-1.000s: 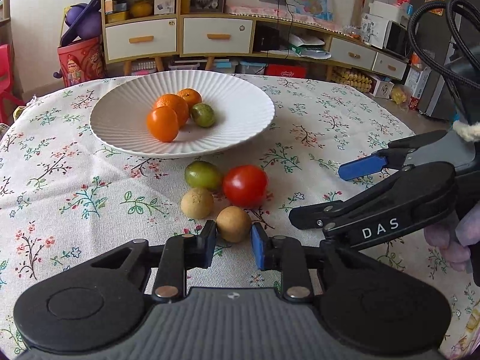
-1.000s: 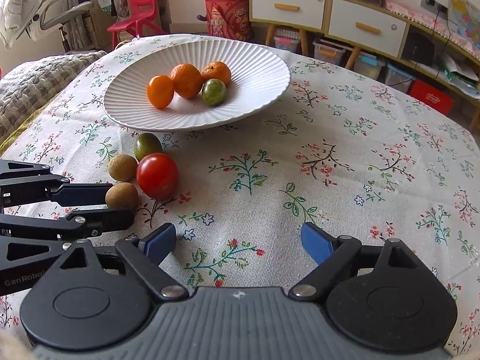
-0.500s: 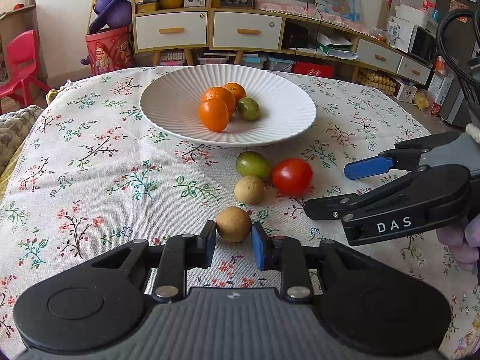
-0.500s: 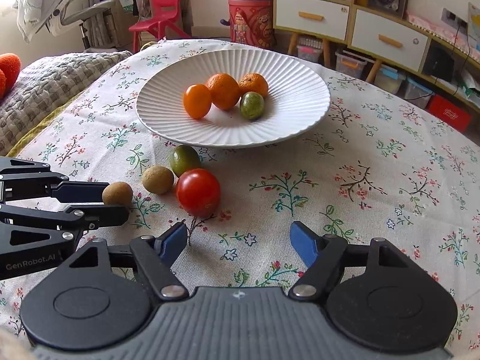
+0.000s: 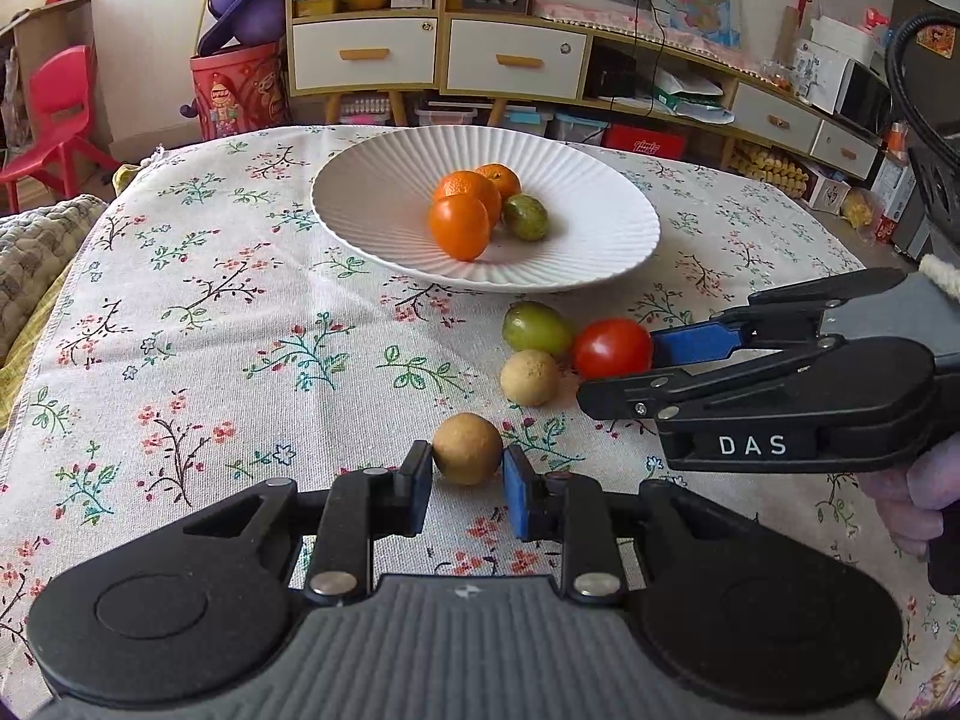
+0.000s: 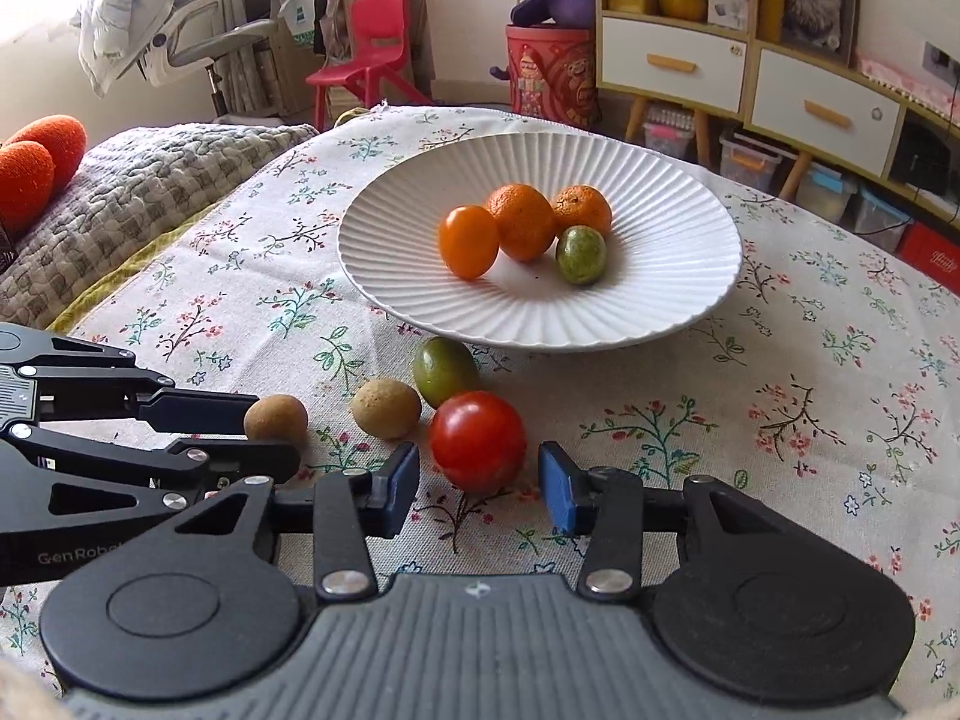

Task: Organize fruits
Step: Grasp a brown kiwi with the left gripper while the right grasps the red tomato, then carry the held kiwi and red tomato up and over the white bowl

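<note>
My left gripper (image 5: 467, 471) is shut on a small brown round fruit (image 5: 467, 449), held just above the floral tablecloth. The jaws of my right gripper (image 6: 477, 483) are closing around a red tomato (image 6: 477, 439) on the cloth, with a thin gap showing at each pad. Beside the tomato lie a second brown fruit (image 6: 386, 408) and a green fruit (image 6: 444, 367). Behind them a white ribbed plate (image 6: 690, 276) holds two tangerines, a smooth orange fruit (image 6: 468, 242) and a green fruit (image 6: 581, 254). In the left wrist view the right gripper (image 5: 618, 372) comes in from the right onto the tomato (image 5: 609, 348).
The tablecloth (image 5: 210, 330) ends at the left over a quilted blanket (image 6: 138, 180). A hand (image 5: 918, 498) holds the right gripper at the right. Drawers, shelves, a red chair (image 6: 372, 42) and a red bin stand beyond the table.
The right gripper's jaws have narrowed from wide apart and moved onto the red tomato. The left gripper has drawn its brown fruit away from the other loose fruits.
</note>
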